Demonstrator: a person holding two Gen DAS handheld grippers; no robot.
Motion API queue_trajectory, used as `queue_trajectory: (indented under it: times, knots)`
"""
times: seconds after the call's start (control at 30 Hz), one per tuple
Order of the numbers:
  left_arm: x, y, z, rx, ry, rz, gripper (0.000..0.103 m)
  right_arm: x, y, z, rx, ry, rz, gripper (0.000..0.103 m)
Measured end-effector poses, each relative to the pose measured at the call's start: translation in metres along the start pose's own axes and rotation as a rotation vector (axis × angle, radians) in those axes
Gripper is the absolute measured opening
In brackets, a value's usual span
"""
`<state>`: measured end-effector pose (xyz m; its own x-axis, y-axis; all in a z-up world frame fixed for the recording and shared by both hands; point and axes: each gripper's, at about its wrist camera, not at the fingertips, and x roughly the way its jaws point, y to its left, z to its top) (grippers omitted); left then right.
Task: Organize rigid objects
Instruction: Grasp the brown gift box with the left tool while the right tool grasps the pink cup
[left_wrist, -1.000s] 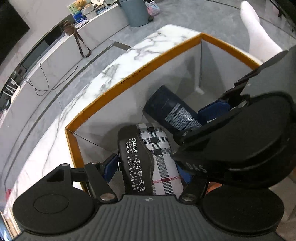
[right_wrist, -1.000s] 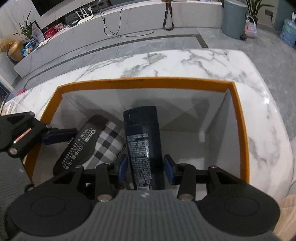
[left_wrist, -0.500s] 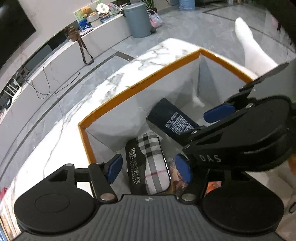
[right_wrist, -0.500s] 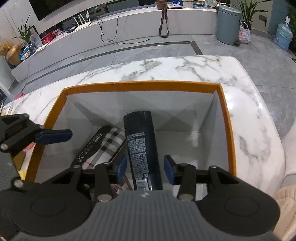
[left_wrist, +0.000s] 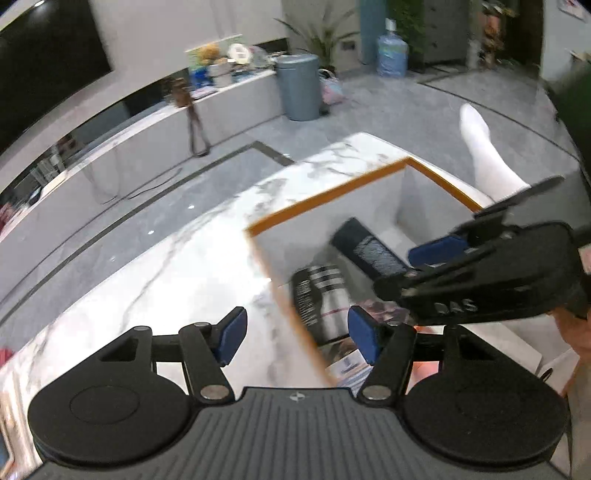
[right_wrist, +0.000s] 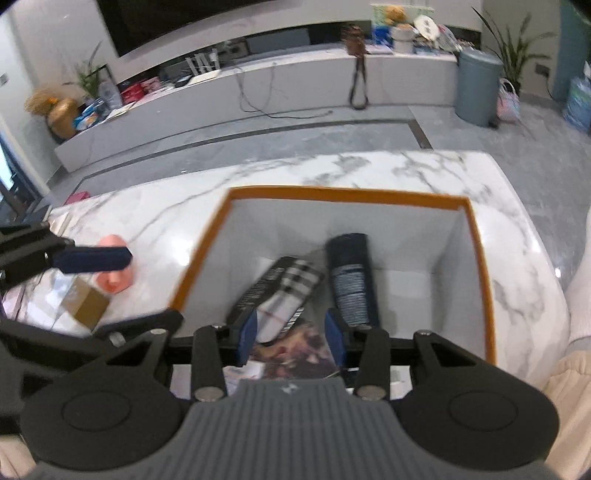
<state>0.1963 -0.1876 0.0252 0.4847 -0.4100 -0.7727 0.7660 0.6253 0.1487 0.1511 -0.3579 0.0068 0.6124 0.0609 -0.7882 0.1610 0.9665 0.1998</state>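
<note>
An orange-rimmed white box (right_wrist: 332, 192) stands on the marble table; it also shows in the left wrist view (left_wrist: 325, 199). Inside lie a dark blue can (right_wrist: 352, 273) (left_wrist: 369, 247), a plaid-and-black case (right_wrist: 280, 284) (left_wrist: 317, 295) and a dark printed packet (right_wrist: 295, 350). My right gripper (right_wrist: 291, 341) is open and empty above the box's near side. My left gripper (left_wrist: 295, 334) is open and empty over the box's left rim. It shows in the right wrist view at the left (right_wrist: 92, 258).
A pink object (right_wrist: 112, 273) and a small brown carton (right_wrist: 88, 306) lie on the table (right_wrist: 406, 173) left of the box. A grey bin (right_wrist: 476, 86) and a low white cabinet (right_wrist: 258, 92) stand across the floor. A white-socked leg (left_wrist: 484, 155) is beyond the box.
Both grippers have risen out of the box and pulled back. The left one has swung left over the rim. The can and case stay in the box.
</note>
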Motion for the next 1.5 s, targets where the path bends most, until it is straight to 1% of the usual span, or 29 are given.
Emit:
queue_trajectory:
  times: [0.1, 0.23, 0.3, 0.47, 0.57, 0.7, 0.8, 0.83, 0.9, 1.07, 1.17, 1.3, 1.37, 1.5]
  knots:
    - [-0.02, 0.023, -0.012, -0.075, -0.007, 0.008, 0.074, -0.011, 0.022, -0.001, -0.05, -0.012, 0.027, 0.042]
    - [-0.039, 0.057, -0.032, -0.137, -0.004, 0.06, 0.074, -0.022, 0.057, -0.003, -0.105, -0.024, 0.076, 0.042]
    - [-0.046, 0.072, -0.043, -0.165, -0.001, 0.083, 0.074, -0.022, 0.075, -0.003, -0.136, -0.015, 0.102, 0.042]
    - [-0.06, 0.111, -0.075, -0.234, 0.017, 0.139, 0.074, -0.008, 0.118, -0.008, -0.185, 0.029, 0.151, 0.042]
    - [-0.062, 0.129, -0.094, -0.254, 0.028, 0.149, 0.074, 0.008, 0.14, -0.013, -0.199, 0.071, 0.172, 0.042]
    - [-0.052, 0.146, -0.118, -0.273, 0.049, 0.155, 0.074, 0.035, 0.161, -0.015, -0.213, 0.129, 0.175, 0.042]
    - [-0.042, 0.157, -0.132, -0.299, 0.062, 0.148, 0.075, 0.055, 0.176, -0.015, -0.23, 0.164, 0.157, 0.042]
    - [-0.038, 0.16, -0.135, -0.305, 0.062, 0.144, 0.076, 0.062, 0.179, -0.014, -0.237, 0.172, 0.15, 0.042]
    - [-0.032, 0.165, -0.143, -0.312, 0.059, 0.135, 0.081, 0.074, 0.186, -0.011, -0.245, 0.185, 0.136, 0.042]
    - [-0.006, 0.177, -0.149, -0.332, 0.064, 0.125, 0.086, 0.099, 0.198, 0.007, -0.262, 0.192, 0.114, 0.043]
    - [0.01, 0.185, -0.15, -0.351, 0.075, 0.102, 0.087, 0.112, 0.205, 0.019, -0.273, 0.178, 0.108, 0.046]
    - [0.029, 0.188, -0.154, -0.344, 0.097, 0.085, 0.087, 0.132, 0.22, 0.036, -0.294, 0.161, 0.115, 0.055]
    - [0.036, 0.19, -0.155, -0.344, 0.105, 0.074, 0.086, 0.142, 0.229, 0.042, -0.316, 0.156, 0.114, 0.057]
    - [0.044, 0.196, -0.158, -0.362, 0.125, 0.047, 0.073, 0.166, 0.247, 0.052, -0.355, 0.153, 0.109, 0.059]
